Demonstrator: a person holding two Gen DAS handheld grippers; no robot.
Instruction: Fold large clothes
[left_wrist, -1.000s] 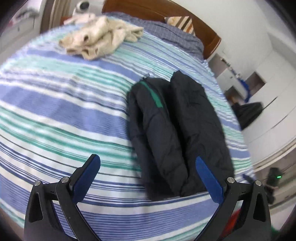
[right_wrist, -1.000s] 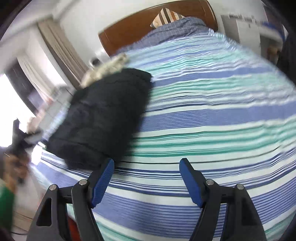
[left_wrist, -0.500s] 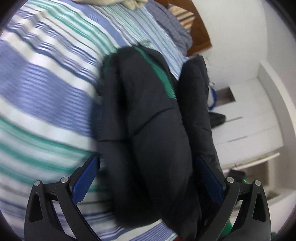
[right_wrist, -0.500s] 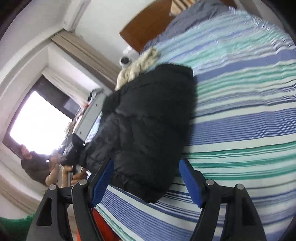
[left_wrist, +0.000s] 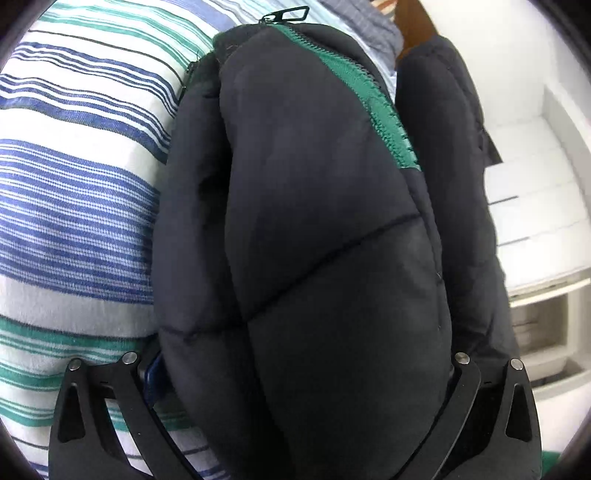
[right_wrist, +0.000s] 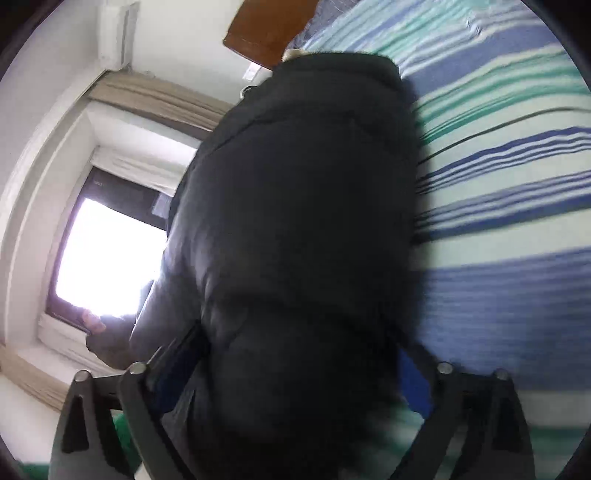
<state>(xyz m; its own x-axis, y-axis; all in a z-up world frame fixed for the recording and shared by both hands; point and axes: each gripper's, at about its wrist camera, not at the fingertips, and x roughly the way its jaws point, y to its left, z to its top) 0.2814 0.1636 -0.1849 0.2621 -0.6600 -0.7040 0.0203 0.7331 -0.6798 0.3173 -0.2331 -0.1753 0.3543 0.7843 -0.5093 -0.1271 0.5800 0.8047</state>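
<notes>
Striped bed (left_wrist: 74, 206) w/ a black puffer jacket (left_wrist: 314, 240), folded lengthwise, lying on it near the edge. Both grippers, left (left_wrist: 295, 373) & right (right_wrist: 291, 373), stand wide w/ the jacket's near end between the fingers, not yet clamped. Step looks like grasping that end; next calls for closing both, then folding it toward the collar.

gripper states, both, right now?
Left gripper: open, jaws wide around the black puffer jacket, not clamped.
Right gripper: open, straddling the same jacket; view blurred.
</notes>
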